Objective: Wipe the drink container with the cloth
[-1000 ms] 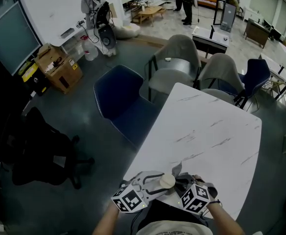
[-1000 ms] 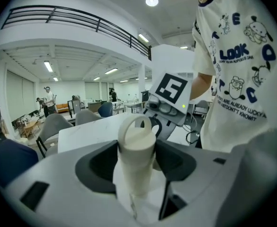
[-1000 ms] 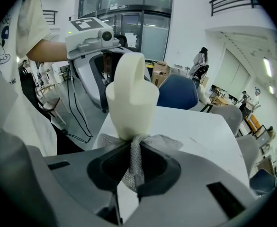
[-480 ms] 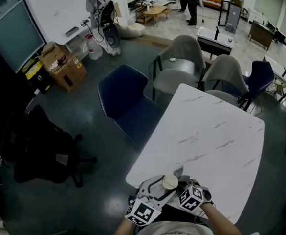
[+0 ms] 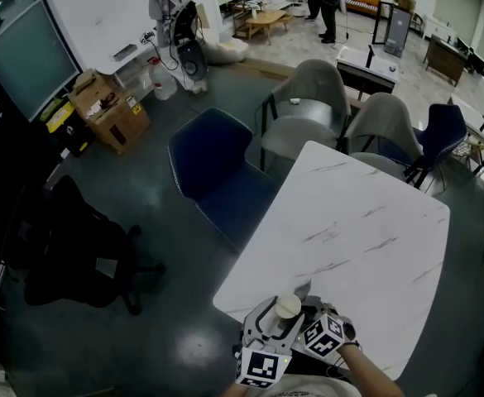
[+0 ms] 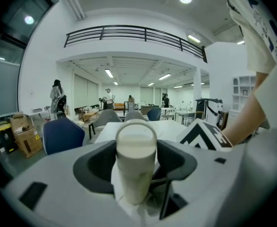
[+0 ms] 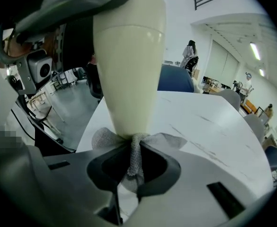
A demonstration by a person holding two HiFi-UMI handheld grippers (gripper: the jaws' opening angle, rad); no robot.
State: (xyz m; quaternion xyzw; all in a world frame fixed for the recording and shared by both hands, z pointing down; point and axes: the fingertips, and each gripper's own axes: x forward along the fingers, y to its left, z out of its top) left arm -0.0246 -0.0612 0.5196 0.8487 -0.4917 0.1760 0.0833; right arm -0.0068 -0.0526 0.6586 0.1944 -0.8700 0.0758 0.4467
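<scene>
A white marble-patterned table [image 5: 366, 222] stretches away from me. Beside its far left corner stands a dark blue shell chair [image 5: 213, 168], and two grey upholstered chairs [image 5: 308, 98] sit at its far end. A black office chair [image 5: 68, 255] stands on the floor to my left, with a brown cardboard box [image 5: 109, 110] farther off.

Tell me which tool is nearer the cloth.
Right. The right tool is shut on the cloth, bunched between its jaws. The left tool is clamped on the drink container, with the cloth against that container.
</scene>
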